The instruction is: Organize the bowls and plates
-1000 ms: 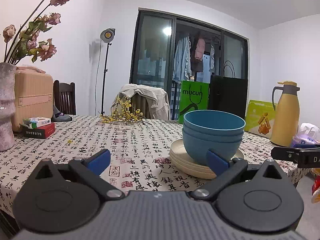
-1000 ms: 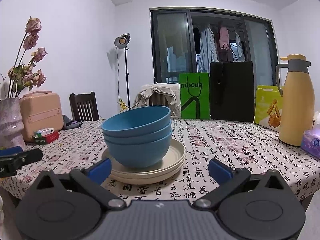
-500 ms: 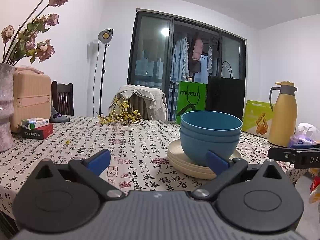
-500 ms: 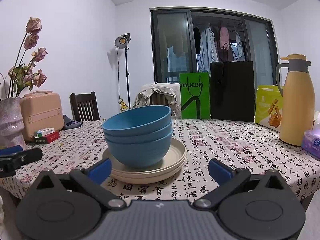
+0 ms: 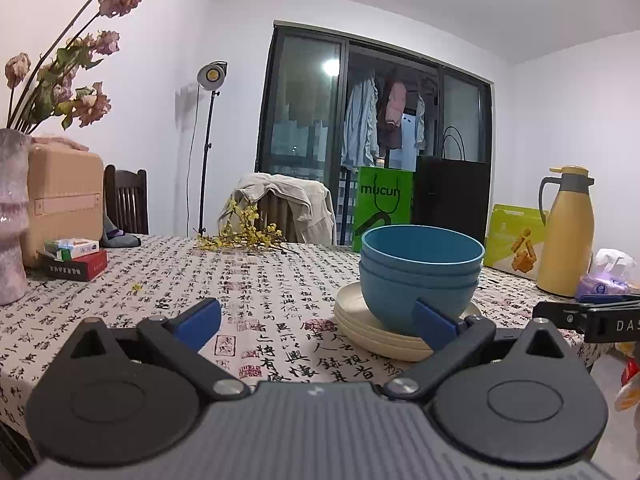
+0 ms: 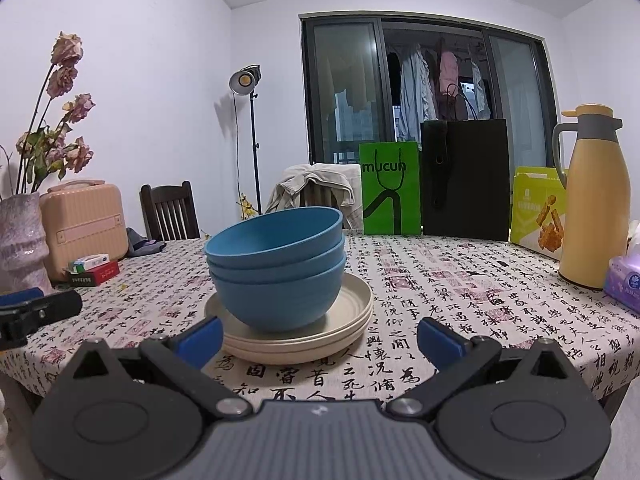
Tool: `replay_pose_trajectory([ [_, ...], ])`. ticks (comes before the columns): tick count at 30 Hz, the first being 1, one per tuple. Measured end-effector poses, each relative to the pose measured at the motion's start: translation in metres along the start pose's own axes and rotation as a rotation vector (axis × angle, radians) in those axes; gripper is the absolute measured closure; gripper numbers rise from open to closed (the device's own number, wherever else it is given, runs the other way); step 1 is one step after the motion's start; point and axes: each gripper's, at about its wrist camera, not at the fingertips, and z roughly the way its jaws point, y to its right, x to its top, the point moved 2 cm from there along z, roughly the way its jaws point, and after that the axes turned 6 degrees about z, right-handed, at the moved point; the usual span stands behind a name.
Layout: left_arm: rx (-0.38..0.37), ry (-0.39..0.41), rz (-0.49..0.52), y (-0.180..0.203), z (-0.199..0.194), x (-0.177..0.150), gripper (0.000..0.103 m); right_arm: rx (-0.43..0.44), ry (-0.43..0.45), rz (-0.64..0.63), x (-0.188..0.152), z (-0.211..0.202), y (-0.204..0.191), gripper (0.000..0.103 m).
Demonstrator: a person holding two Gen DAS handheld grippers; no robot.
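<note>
Three blue bowls (image 5: 420, 268) (image 6: 276, 272) sit nested on a stack of cream plates (image 5: 360, 328) (image 6: 352, 320) on the patterned tablecloth. My left gripper (image 5: 316, 322) is open and empty at the table's near edge, with the stack just beyond its right finger. My right gripper (image 6: 318, 340) is open and empty too, the stack standing just past its left finger. The right gripper's tip (image 5: 580, 316) shows at the right edge of the left wrist view. The left gripper's tip (image 6: 36, 312) appears at the left edge of the right wrist view.
A yellow thermos (image 6: 594, 200), tissue pack (image 6: 626, 276), snack box (image 6: 538, 212), green bag (image 6: 390, 188) and black bag (image 6: 466, 180) line the right and back. A vase (image 5: 12, 220), beige case (image 5: 64, 200), small boxes (image 5: 74, 260) and yellow sprigs (image 5: 244, 236) occupy the left and back.
The left gripper has drifted slightly, so the stack sits a touch lower and left in its view. The right gripper and the dishes have barely moved.
</note>
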Motion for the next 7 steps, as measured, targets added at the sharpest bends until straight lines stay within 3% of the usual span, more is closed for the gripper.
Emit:
replay_pose_trajectory([
  [7, 0.002, 0.015, 0.007, 0.0009, -0.0019, 0.0006, 0.000, 0.002, -0.004, -0.001, -0.0023, 0.0005, -0.0009, 0.000],
])
